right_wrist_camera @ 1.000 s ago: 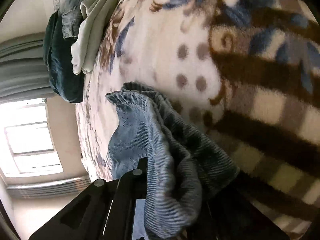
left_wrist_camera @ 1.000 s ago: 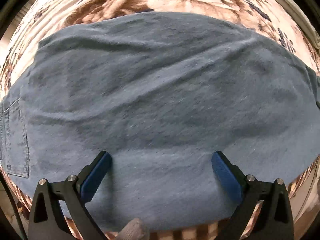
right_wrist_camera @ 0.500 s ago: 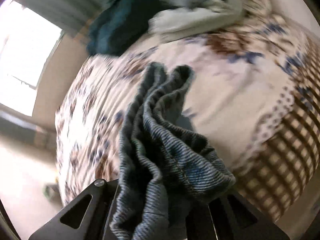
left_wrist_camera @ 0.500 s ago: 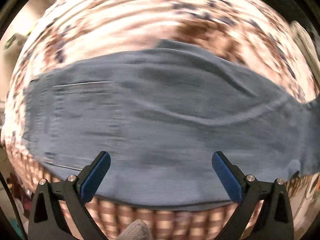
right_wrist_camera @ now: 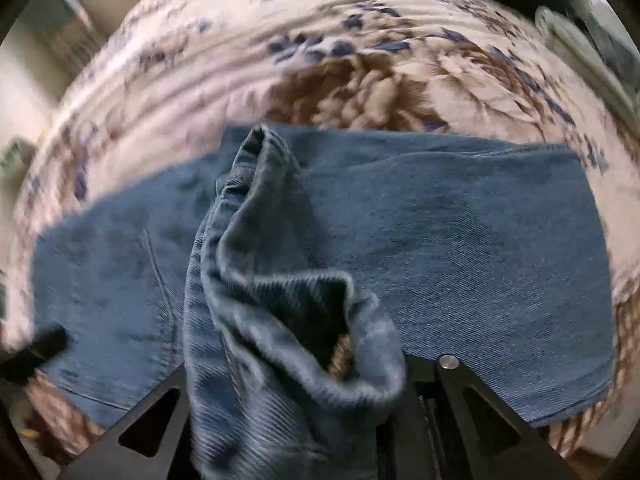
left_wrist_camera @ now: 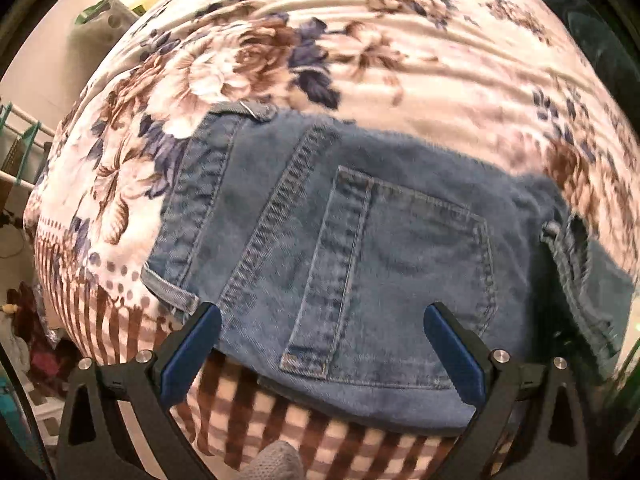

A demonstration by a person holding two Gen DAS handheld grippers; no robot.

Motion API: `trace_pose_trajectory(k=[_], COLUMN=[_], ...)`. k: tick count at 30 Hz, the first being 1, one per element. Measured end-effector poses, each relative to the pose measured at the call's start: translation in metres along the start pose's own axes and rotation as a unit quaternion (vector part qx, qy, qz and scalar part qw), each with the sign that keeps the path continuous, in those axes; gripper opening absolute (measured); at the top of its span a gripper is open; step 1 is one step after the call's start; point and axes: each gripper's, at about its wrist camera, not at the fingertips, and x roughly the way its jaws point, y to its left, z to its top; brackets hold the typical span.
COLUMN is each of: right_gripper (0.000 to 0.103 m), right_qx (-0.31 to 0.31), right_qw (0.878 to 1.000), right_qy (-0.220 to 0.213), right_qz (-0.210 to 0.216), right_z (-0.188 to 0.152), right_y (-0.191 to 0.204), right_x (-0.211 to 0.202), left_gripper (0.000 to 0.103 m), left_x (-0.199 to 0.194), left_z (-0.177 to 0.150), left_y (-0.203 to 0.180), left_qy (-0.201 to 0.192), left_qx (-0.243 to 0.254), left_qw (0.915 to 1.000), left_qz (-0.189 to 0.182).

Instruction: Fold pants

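Blue denim pants [left_wrist_camera: 360, 248] lie flat on a floral blanket [left_wrist_camera: 280, 48]. In the left wrist view I see the waist end with a back pocket [left_wrist_camera: 404, 280] and a belt loop. My left gripper [left_wrist_camera: 320, 340] is open and empty, its blue pads [left_wrist_camera: 192, 344] hovering just above the near edge of the pants. My right gripper [right_wrist_camera: 320, 420] is shut on a bunched leg hem of the pants [right_wrist_camera: 280, 320], held above the flat part [right_wrist_camera: 460, 240]. Its fingertips are hidden by cloth.
The blanket's checked border [left_wrist_camera: 280, 412] runs along the near bed edge. A drying rack [left_wrist_camera: 20, 148] and clutter stand off the bed to the left. Other clothes [right_wrist_camera: 592, 32] lie at the far right of the bed.
My right gripper has swung the held hem over from the bare blanket and now carries it above the flat pants. My left gripper has moved along the pants to the waist and pocket end.
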Motion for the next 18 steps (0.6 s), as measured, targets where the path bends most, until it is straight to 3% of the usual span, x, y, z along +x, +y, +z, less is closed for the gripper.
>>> trace_pose_trajectory(k=[2,3,4,6,9,13,15,16,17,18], right_gripper=[0.050,0.072,0.078,0.078,0.078,0.078,0.078,0.078,0.078,0.078], right_qx=[-0.007,-0.011,-0.012,0.002,0.021,0.056,0.097,0.116,0.141,0.157], right_qw=[0.999,0.997,0.993,0.980,0.968,0.977,0.979,0.978,0.977,0.976], right_qy=[0.016,0.038,0.056,0.086,0.101,0.092,0.095,0.095,0.095,0.096], right_qz=[0.030,0.068,0.099,0.177,0.229,0.181,0.154,0.143,0.127,0.118], right_z=[0.001,0.004,0.007,0.008,0.008,0.007,0.010,0.009,0.005,0.005], right_y=[0.000,-0.001,-0.003,-0.017,-0.049,-0.114,-0.157,-0.175,-0.198,-0.213], right_x=[-0.001,-0.003,-0.005,-0.017,-0.046,-0.074,-0.074,-0.073,-0.072,-0.070], left_gripper=[0.103,0.103,0.103,0.103,0.103,0.103,0.100,0.084,0.071,0.046], left_x=[-0.003,-0.004,-0.006,-0.009,-0.005,0.023,0.040,0.047,0.054,0.056], left_z=[0.008,0.013,0.016,0.022,0.029,0.032,0.030,0.029,0.025,0.022], left_y=[-0.001,-0.005,-0.010,-0.025,-0.065,-0.120,-0.148,-0.158,-0.170,-0.176], left_qy=[-0.003,-0.004,-0.004,-0.001,0.022,0.081,0.102,0.109,0.108,0.104], left_qx=[-0.008,-0.011,-0.010,-0.005,0.022,0.054,0.085,0.101,0.128,0.142], left_qw=[0.9998,0.9996,0.9993,0.9981,0.9931,0.9803,0.9747,0.9726,0.9737,0.9733], left_qz=[-0.016,-0.027,-0.036,-0.061,-0.113,-0.172,-0.180,-0.179,-0.154,-0.147])
